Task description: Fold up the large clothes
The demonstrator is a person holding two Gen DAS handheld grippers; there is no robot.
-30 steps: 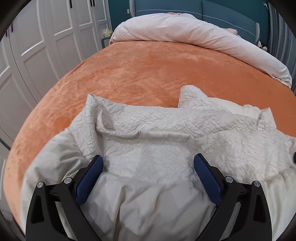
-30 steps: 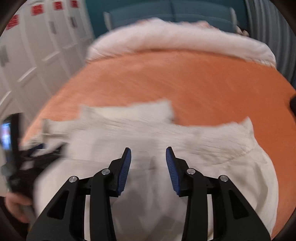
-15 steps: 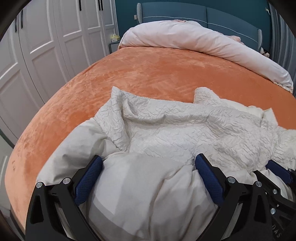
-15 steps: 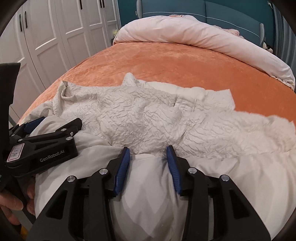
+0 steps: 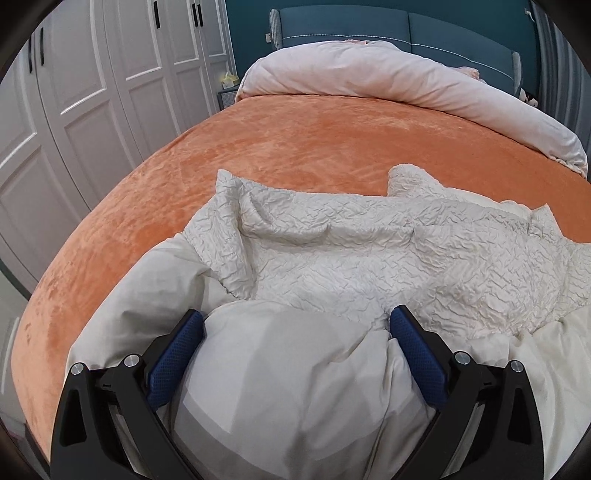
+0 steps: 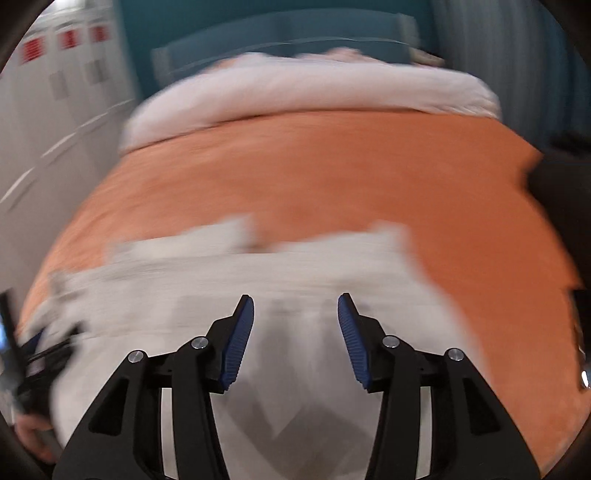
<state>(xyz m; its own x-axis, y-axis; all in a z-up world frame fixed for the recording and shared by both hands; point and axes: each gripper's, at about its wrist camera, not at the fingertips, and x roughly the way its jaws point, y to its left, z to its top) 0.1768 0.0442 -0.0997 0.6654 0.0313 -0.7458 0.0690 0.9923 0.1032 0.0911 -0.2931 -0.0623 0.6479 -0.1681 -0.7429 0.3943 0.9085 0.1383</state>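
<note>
A large cream garment (image 5: pixel 332 258), crinkled on one face and smooth on the lining, lies bunched at the near end of an orange bed (image 5: pixel 314 147). My left gripper (image 5: pixel 295 328) is wide open, its blue pads either side of a smooth fold of the garment. My right gripper (image 6: pixel 295 310) is open over the garment (image 6: pixel 240 280) in a motion-blurred view, with smooth cloth between and below the pads. The left gripper shows faintly at the left edge of the right wrist view (image 6: pixel 33 354).
A rolled pale pink duvet (image 5: pixel 388 81) lies across the far end of the bed before a teal headboard (image 5: pixel 388 26). White wardrobe doors (image 5: pixel 74 92) line the left side. A dark object (image 6: pixel 561 192) stands off the bed's right edge.
The right gripper has swung to the right, blurring its view, and its jaws have widened. The left gripper has stayed open over the same fold with only a slight shift.
</note>
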